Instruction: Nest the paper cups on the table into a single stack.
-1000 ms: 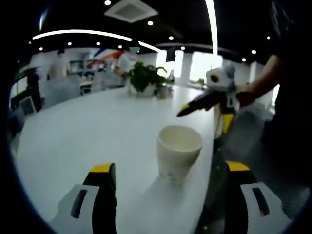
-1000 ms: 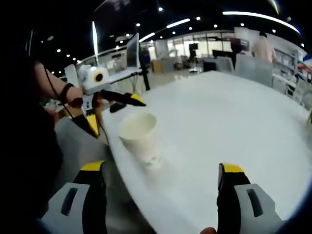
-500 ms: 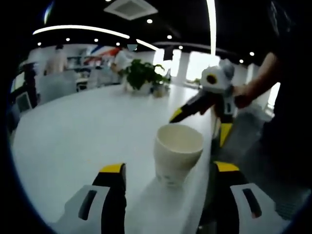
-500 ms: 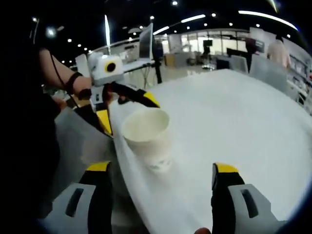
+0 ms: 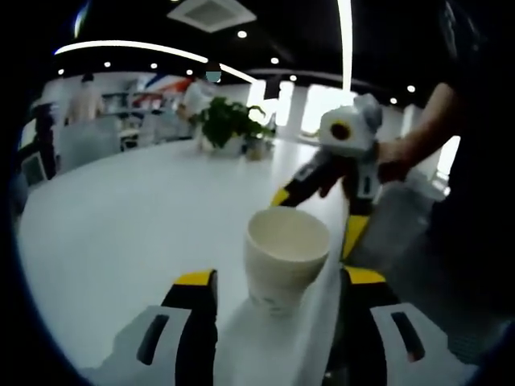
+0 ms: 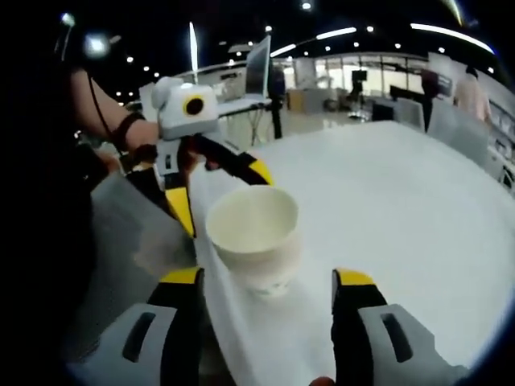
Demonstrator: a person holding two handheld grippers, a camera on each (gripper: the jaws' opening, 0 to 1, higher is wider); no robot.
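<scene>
A single white paper cup (image 5: 286, 257) stands upright and empty near the edge of the white table (image 5: 121, 217). In the left gripper view my left gripper (image 5: 280, 277) is open, and the cup sits just ahead of its yellow-tipped jaws. My right gripper (image 5: 318, 215) reaches in from beyond the cup, held by a hand, its jaws spread. The right gripper view shows the same cup (image 6: 253, 237) close ahead of my open right gripper (image 6: 265, 277). My left gripper (image 6: 219, 191) faces it from behind the cup, also open.
A potted plant (image 5: 229, 125) stands at the far end of the table. The table edge (image 6: 211, 281) runs right beside the cup, with floor below. A person's arm (image 5: 434, 121) and dark clothing are to the right. People and chairs are in the background.
Both grippers have come nearer to the cup from opposite sides, and it looks larger in both views. The gap between each pair of jaws has narrowed somewhat. The cup has not moved.
</scene>
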